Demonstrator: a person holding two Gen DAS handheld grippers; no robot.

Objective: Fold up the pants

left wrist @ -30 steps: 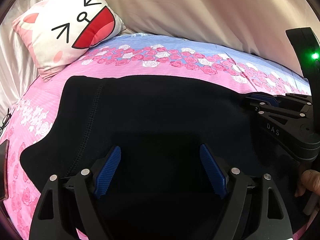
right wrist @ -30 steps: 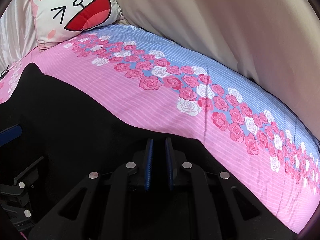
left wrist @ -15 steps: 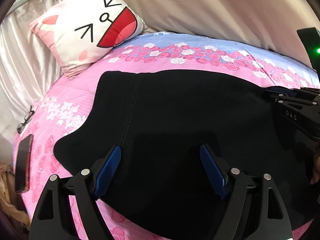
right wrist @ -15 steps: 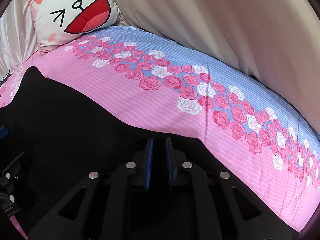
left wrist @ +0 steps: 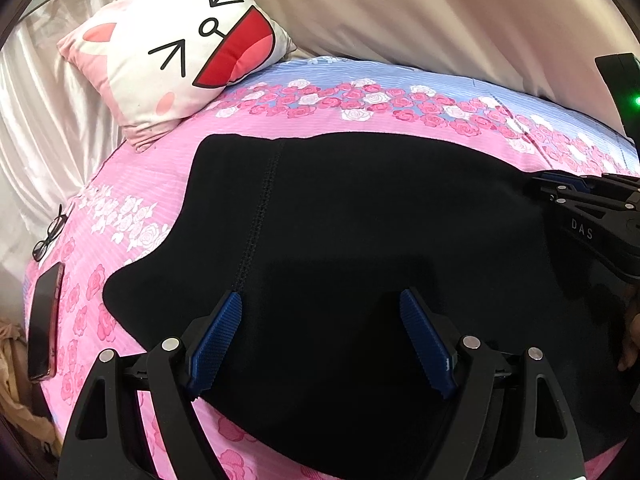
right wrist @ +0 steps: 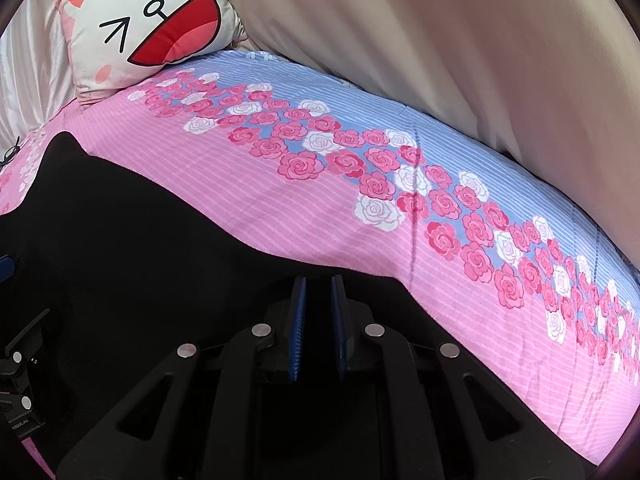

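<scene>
Black pants (left wrist: 360, 220) lie spread flat on a pink rose-print bed sheet (left wrist: 132, 184), with a stitched seam running down their left part. My left gripper (left wrist: 320, 312) hovers open over the near part of the pants, and its blue pads (left wrist: 216, 340) have only flat cloth between them. Over at the pants' right edge is my right gripper (left wrist: 540, 186). In the right wrist view that gripper (right wrist: 319, 284) is shut, pinching the far edge of the pants (right wrist: 120, 240), and the cloth rises to a small peak at its tips.
A cat-face pillow (left wrist: 180, 52) leans at the bed's far left corner, against a beige drape (left wrist: 400, 8). Glasses (left wrist: 50, 236) and a phone (left wrist: 44, 324) lie on the sheet's left edge. Bare sheet (right wrist: 440, 240) stretches right of the pants.
The left wrist view has drawn back and swung right, so the pants' left corner, the glasses and the phone now show. The right gripper has kept still, shut as before.
</scene>
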